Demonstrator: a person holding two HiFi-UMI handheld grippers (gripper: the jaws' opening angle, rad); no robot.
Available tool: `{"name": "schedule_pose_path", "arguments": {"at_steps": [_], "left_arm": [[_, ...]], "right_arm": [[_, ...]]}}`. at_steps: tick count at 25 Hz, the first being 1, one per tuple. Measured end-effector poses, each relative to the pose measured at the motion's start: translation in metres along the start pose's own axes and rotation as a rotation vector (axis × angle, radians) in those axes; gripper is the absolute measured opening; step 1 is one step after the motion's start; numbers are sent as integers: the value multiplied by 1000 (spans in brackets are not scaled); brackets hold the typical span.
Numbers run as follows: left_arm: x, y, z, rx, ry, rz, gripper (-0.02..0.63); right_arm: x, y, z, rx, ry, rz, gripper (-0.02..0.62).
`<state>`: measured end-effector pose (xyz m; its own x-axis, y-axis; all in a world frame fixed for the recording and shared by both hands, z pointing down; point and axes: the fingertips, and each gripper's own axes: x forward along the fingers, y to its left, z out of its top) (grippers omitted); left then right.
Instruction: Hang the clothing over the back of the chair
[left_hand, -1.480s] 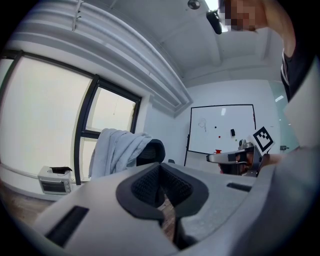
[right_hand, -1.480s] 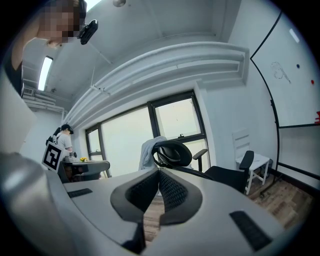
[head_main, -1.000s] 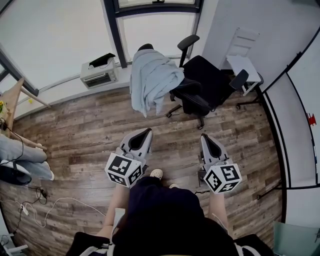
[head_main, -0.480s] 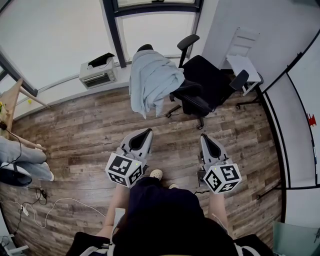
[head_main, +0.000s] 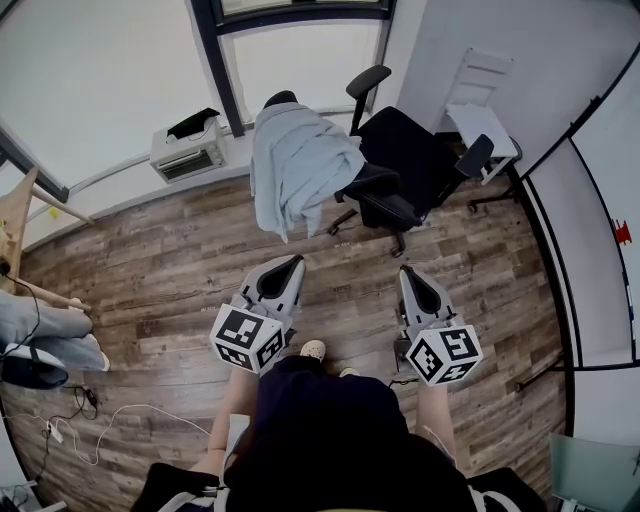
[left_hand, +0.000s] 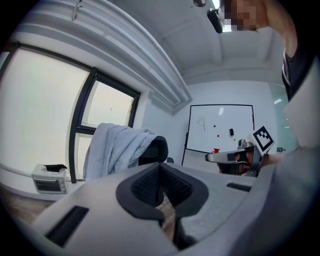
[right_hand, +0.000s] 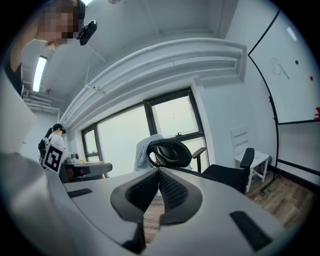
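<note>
Light-blue garment draped over office chair back, upper centre. Looks soft, light, floppy; pinch a hem edge if adjusting. Left gripper & right gripper, mid-frame, both closed, nothing held.

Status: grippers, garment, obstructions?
Left gripper shut, empty. Right gripper shut, empty. Garment draped over chair back. Nothing seen in the way.

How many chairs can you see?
2: a black office chair by the window, pale blue clothing over its back, and a white chair against the right wall. Others may be hidden.
</note>
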<state>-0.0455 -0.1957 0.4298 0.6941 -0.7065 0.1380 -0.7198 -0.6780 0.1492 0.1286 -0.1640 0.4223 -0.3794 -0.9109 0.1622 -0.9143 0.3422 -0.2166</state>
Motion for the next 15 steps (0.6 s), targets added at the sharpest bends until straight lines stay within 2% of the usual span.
{"name": "schedule_pose_path", "arguments": {"at_steps": [5, 15], "left_arm": [[6, 1, 1, -1, 1, -10, 9], [6, 2, 2, -6, -1, -9, 9]], "right_arm": [[2, 1, 7, -12, -37, 11, 28], [6, 0, 6, -9, -15, 1, 28]]}}
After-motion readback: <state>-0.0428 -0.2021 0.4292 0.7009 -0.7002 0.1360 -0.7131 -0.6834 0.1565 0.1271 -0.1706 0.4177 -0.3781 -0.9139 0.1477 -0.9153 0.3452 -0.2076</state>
